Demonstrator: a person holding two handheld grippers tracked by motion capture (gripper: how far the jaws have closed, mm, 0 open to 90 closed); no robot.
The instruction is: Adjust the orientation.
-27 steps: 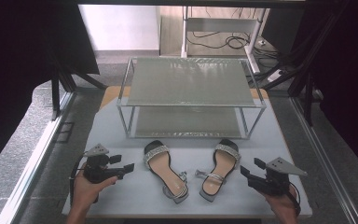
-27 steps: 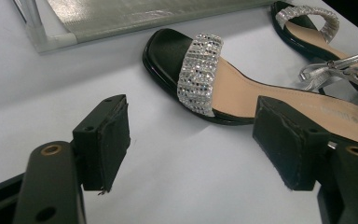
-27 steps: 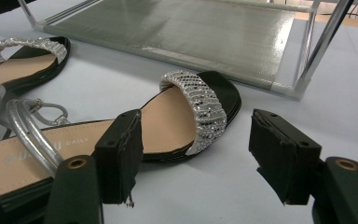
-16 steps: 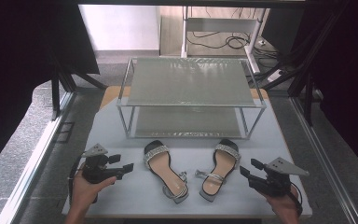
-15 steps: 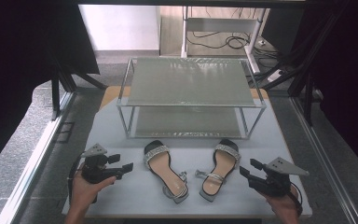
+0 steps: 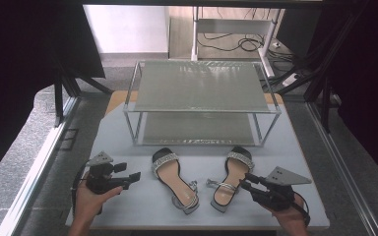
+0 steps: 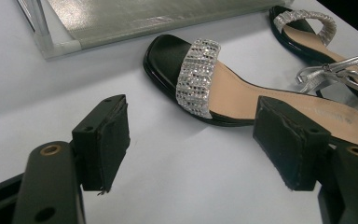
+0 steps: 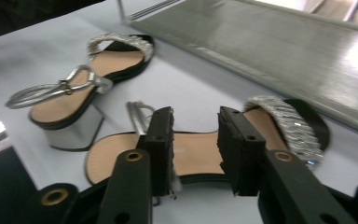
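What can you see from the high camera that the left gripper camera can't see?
From the high view alone: both hands, the right gripper reaching toward the right sandal, the whole two-level rack, and cables on the floor behind it.

From the left gripper view alone: a close look at the left gripper, its jaws standing wide with nothing between them, and the sparkly strap of the left sandal.

Both share: the two sandals, a corner of the rack, and the pale table.

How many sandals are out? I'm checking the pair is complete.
2. The left sandal lies on the table before the rack; the right sandal lies beside it. None seems hidden.
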